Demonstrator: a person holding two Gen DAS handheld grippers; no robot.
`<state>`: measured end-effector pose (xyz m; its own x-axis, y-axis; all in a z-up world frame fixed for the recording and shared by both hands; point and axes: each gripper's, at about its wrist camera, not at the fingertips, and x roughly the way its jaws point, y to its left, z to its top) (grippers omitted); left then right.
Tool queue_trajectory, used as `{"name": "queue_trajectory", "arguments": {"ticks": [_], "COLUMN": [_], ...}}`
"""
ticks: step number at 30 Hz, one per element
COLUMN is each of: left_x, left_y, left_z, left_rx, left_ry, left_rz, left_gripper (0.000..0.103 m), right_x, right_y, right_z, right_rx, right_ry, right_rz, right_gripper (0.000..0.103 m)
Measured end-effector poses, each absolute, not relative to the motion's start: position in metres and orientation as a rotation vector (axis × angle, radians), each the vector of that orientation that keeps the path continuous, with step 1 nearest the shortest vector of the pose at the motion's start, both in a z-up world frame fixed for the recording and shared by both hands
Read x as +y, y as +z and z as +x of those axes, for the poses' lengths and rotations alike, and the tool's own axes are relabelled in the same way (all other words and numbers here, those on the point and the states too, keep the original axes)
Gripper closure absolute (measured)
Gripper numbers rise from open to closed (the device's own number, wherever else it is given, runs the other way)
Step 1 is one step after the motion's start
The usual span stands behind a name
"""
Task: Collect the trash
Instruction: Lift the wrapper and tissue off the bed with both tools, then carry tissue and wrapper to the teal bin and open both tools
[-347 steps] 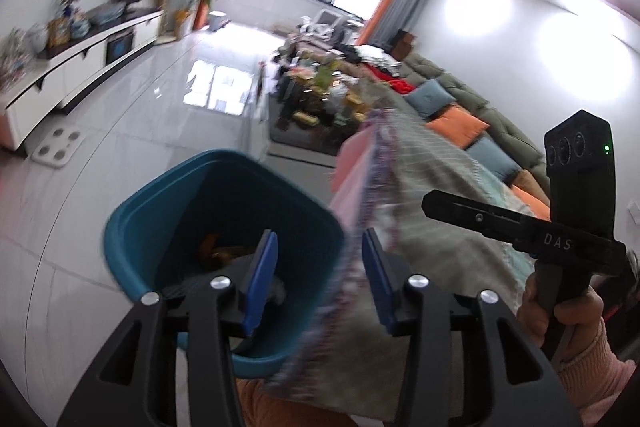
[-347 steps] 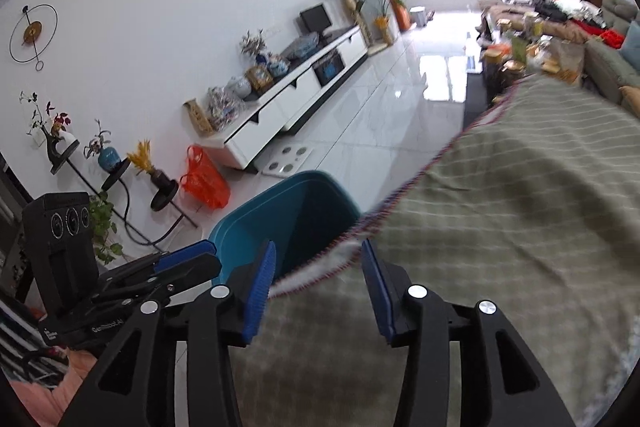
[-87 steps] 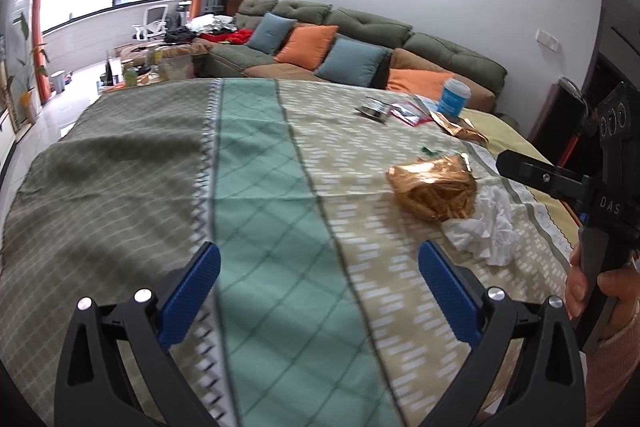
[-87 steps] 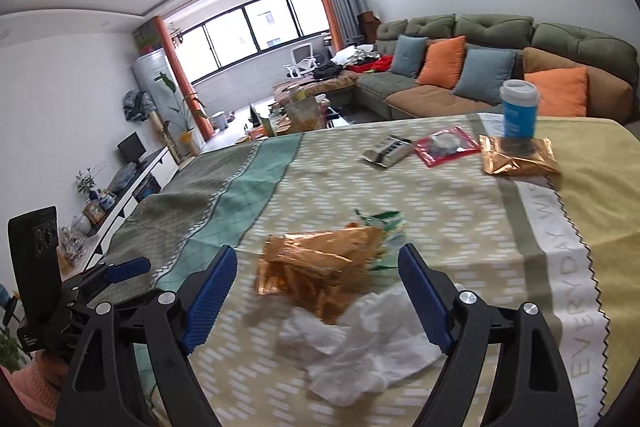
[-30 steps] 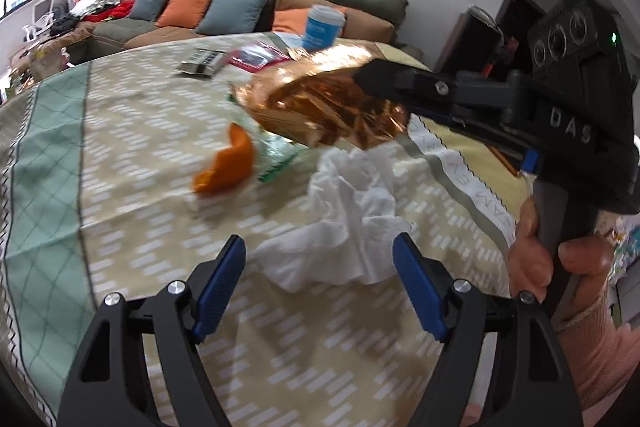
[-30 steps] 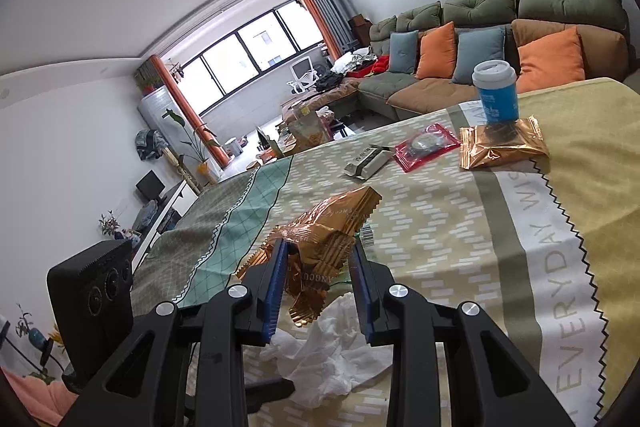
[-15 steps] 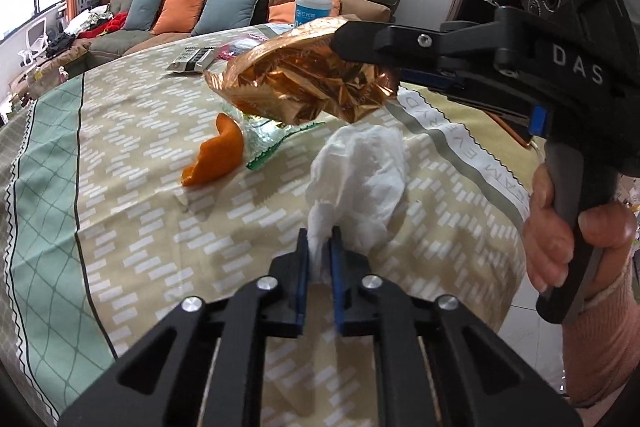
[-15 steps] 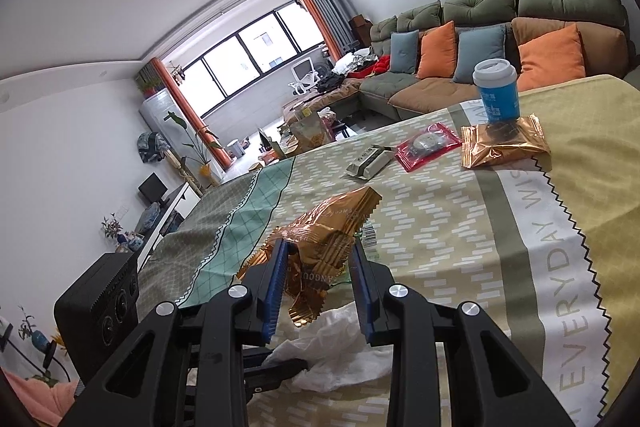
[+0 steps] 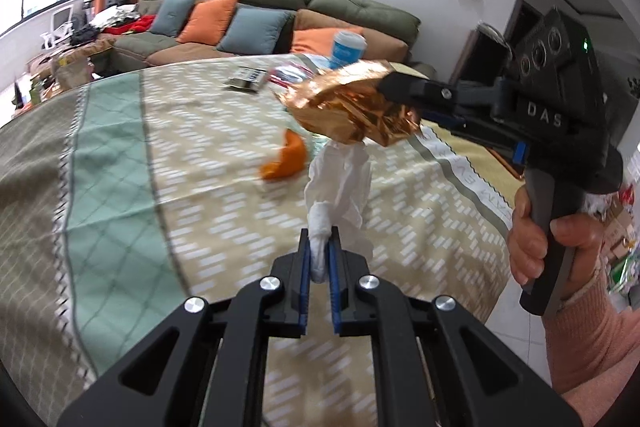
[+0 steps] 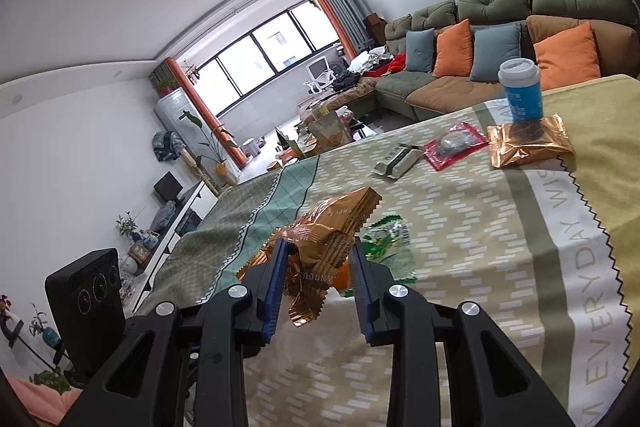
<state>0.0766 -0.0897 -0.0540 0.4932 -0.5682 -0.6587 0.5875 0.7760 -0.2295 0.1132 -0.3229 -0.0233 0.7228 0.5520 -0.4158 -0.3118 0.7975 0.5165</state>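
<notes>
bright window (image 10: 264, 63) daylight, wall glare, fisheye-bent edges, motion-blurred tablecloth (image 9: 200, 147)

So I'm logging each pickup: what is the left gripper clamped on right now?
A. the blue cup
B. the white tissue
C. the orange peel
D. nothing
B: the left gripper is shut on the white tissue, lifted off the tablecloth.

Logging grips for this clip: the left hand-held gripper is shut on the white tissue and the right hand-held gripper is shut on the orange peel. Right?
Not quite. The right hand-held gripper is shut on the copper foil wrapper, as the right wrist view shows; the orange peel lies on the tablecloth. The left hand-held gripper is indeed shut on the white tissue.
</notes>
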Motion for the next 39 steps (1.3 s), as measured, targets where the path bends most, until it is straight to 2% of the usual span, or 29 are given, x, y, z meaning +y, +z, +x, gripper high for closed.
{"name": "queue_trajectory", "arguments": {"ticks": [39], "left_x": [0.103], "left_y": [-0.026], "left_z": [0.028], "left_rx": [0.675], "left_ry": [-0.259], "left_rz": [-0.149], "left_gripper": [0.094], "right_x": [-0.173], "right_y": [-0.006], "right_z": [0.143], "right_rx": [0.630], "right_ry": [0.845], "right_rz": [0.356], "right_gripper": [0.072]}}
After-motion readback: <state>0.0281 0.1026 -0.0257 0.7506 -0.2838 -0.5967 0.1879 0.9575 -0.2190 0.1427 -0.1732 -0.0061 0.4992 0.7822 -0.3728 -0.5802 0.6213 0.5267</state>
